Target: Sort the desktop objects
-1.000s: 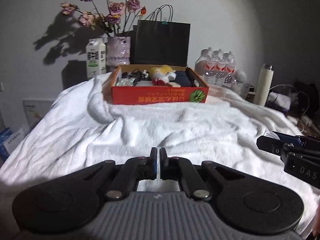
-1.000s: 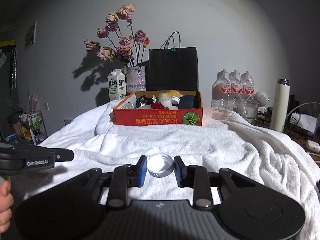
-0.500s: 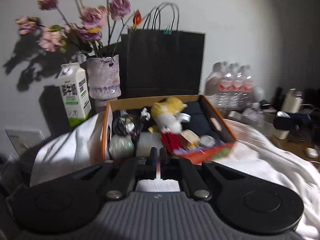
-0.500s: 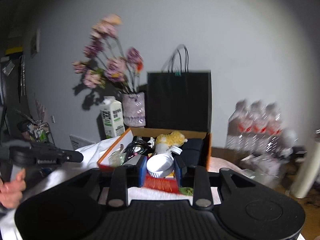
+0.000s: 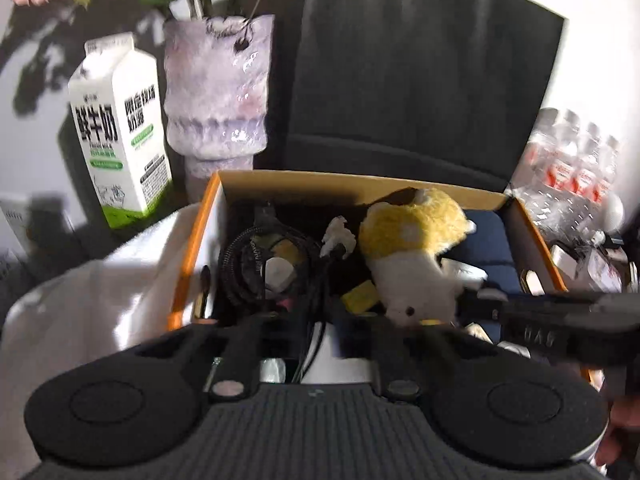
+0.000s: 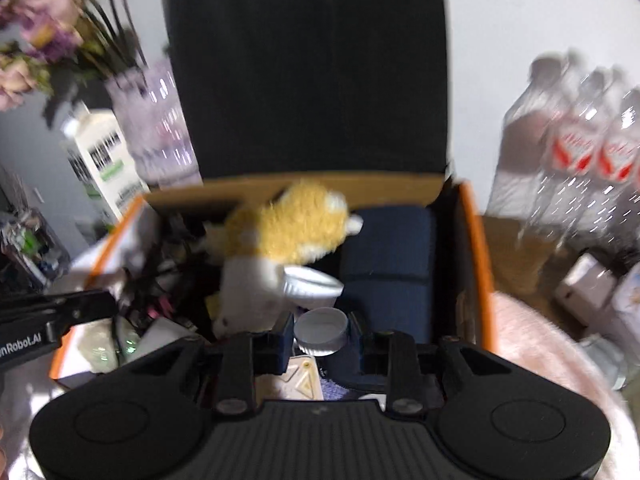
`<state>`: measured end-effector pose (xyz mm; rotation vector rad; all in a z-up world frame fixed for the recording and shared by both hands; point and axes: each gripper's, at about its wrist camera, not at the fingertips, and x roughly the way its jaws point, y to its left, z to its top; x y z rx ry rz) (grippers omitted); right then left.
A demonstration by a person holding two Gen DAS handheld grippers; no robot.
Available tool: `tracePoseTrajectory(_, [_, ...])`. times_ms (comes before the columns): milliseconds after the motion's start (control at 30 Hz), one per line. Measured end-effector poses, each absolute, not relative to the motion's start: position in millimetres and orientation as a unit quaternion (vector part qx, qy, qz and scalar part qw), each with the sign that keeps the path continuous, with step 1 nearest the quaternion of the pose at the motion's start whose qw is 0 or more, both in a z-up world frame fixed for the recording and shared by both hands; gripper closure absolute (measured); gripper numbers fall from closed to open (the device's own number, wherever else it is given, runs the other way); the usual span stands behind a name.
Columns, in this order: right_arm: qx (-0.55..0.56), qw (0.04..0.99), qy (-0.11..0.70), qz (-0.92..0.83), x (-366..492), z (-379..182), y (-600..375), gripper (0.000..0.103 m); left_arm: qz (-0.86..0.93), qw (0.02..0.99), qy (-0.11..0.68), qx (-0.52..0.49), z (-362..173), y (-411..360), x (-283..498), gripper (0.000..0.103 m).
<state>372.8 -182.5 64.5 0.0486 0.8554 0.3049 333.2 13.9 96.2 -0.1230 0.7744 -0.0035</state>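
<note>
While earlier over towel, right gripper [image 6: 320, 336] carries cap [image 6: 321, 330] above box [image 6: 474, 248].

Counts at the box
One orange box [image 5: 192, 248], one plush toy [image 5: 408, 248], one milk carton [image 5: 120, 128], one vase [image 5: 218, 88], one black bag [image 5: 420, 72], two grippers.

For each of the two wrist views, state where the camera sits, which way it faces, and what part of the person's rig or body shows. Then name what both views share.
Left wrist: sits on the left gripper, faces forward and down into the box with the milk carton behind; its own open fingers and the right gripper's side show.
Right wrist: sits on the right gripper, faces the box's right part; its fingers hold a white cap, the left gripper at left.
Shared: box, plush toy, vase, black bag.
</note>
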Motion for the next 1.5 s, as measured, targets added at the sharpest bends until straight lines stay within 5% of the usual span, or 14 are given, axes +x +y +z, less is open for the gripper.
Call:
tracePoseTrajectory(33, [0.022, 0.898, 0.416, 0.139, 375, 63, -180, 0.073, 0.004, 0.927, 0.370, -0.064, 97, 15, 336, 0.036])
tracePoseTrajectory(67, [0.024, 0.900, 0.412, 0.137, 375, 66, -180, 0.063, 0.005, 0.930, 0.362, -0.063, 98, 15, 338, 0.026])
tracePoseTrajectory(167, [0.015, 0.913, 0.389, 0.127, 370, 81, -182, 0.027, -0.011, 0.929, 0.367, -0.033, 102, 10, 343, 0.016])
tracePoseTrajectory(233, [-0.002, 0.919, 0.378, 0.111, 368, 89, -184, 0.027, -0.016, 0.928, 0.373, -0.010, 105, 5, 342, 0.001])
tracePoseTrajectory(867, [0.006, 0.921, 0.379, 0.087, 268, 133, -208, 0.022, 0.053, 0.914, 0.402, -0.022, 140, 7, 234, 0.000])
tracePoseTrajectory(1500, [-0.004, 0.952, 0.252, 0.172, -29, 89, -236, 0.001, -0.040, 0.947, 0.317, -0.041, 72, 13, -68, 0.000])
